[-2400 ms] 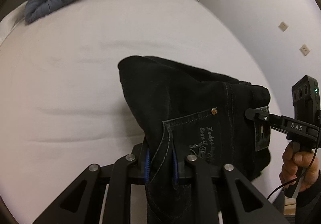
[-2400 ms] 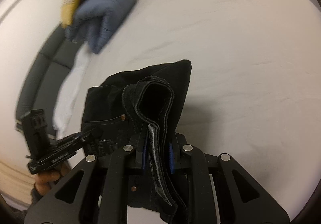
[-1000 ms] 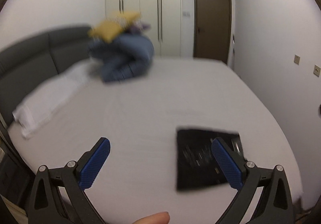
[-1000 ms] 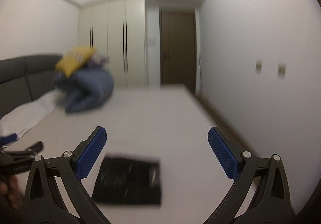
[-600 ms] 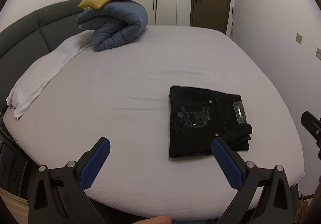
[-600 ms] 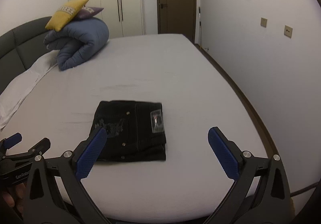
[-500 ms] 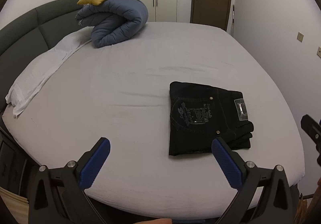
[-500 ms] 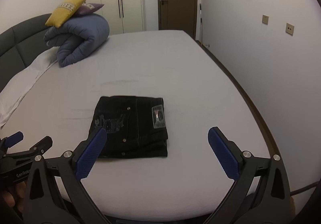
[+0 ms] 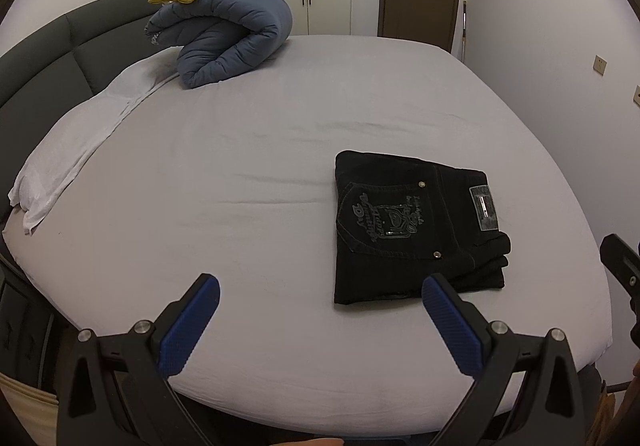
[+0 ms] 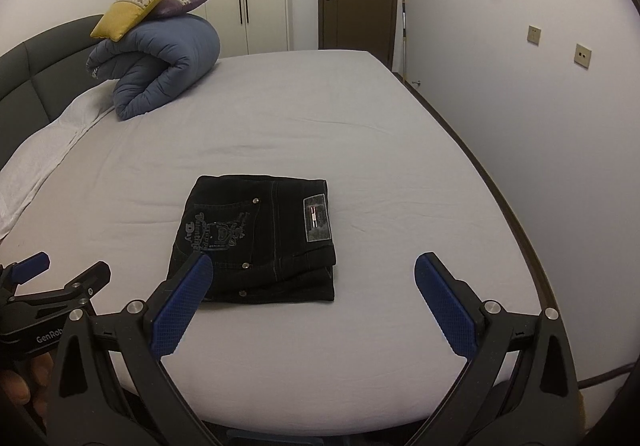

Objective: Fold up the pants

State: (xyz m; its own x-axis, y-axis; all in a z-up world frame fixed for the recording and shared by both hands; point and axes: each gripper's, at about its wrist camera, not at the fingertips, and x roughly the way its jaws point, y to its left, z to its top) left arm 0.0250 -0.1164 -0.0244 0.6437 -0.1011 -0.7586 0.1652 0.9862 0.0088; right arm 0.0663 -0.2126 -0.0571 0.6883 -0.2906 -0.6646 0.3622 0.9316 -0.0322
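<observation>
Back pocket embroidery [image 10: 212, 232] on the folded black jeans [image 10: 256, 238]: "Valentino Dy" partly legible, rest too small. Waistband patch [image 10: 317, 218]: unreadable. Left hand-held gripper [image 10: 44, 288], in the right wrist view: "GenRob", cut off.

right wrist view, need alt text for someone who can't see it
Black pants lie folded into a neat rectangle on a bed, untouched. The right gripper is open in the foreground, with a rolled blue duvet at the headboard.

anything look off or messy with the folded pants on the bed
Mostly tidy: the black pants lie as a squarish stack on the bed. Only the near right corner looks uneven, where lower layers stick out in steps. Both tools are open and clear of them.
</observation>
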